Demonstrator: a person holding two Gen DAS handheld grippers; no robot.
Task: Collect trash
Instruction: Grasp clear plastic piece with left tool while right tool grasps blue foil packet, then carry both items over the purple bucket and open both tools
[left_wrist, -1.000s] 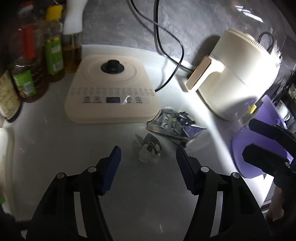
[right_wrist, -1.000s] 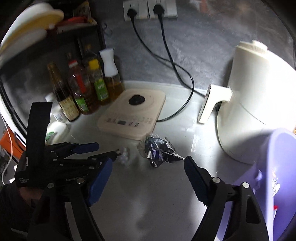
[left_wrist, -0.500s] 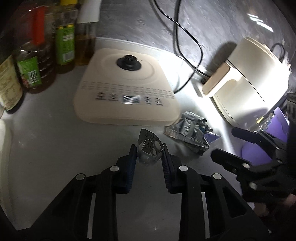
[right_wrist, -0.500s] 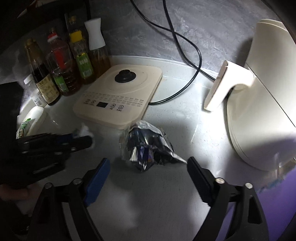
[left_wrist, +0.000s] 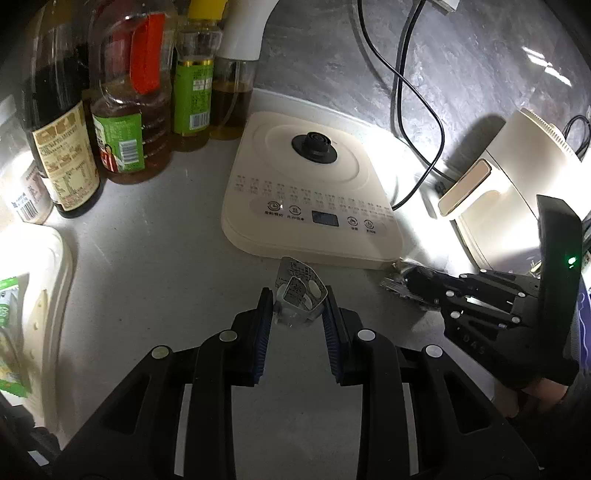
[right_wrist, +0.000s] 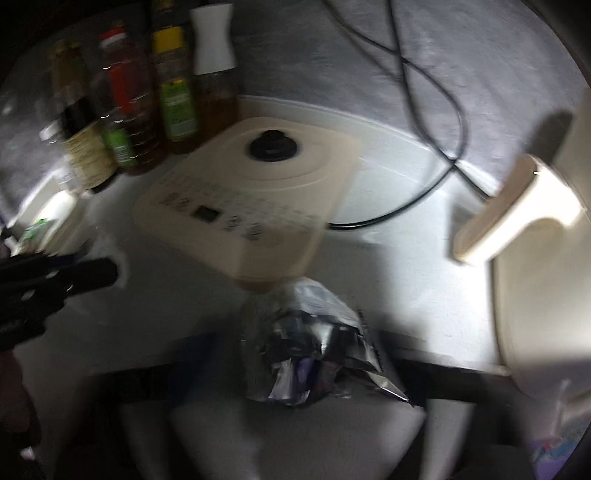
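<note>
On the white worktop (left_wrist: 155, 258), in front of the cream cooker (left_wrist: 314, 192), the left hand-held gripper (left_wrist: 297, 314) is squeezed onto one small clear plastic cup (left_wrist: 299, 299). One crumpled foil wrapper (right_wrist: 314, 347) sits between the right hand-held gripper's blurry fingers; I cannot tell if it is pinched. Two pieces of trash, neither binned yet. Four bottles stand behind.

left hand-held gripper (left_wrist: 297, 314): black linkage arms, silver rivets, blue ribbed pads | right hand-held gripper (left_wrist: 402, 284): black, pale screws, green LED on upright housing, bare skin at grip
</note>
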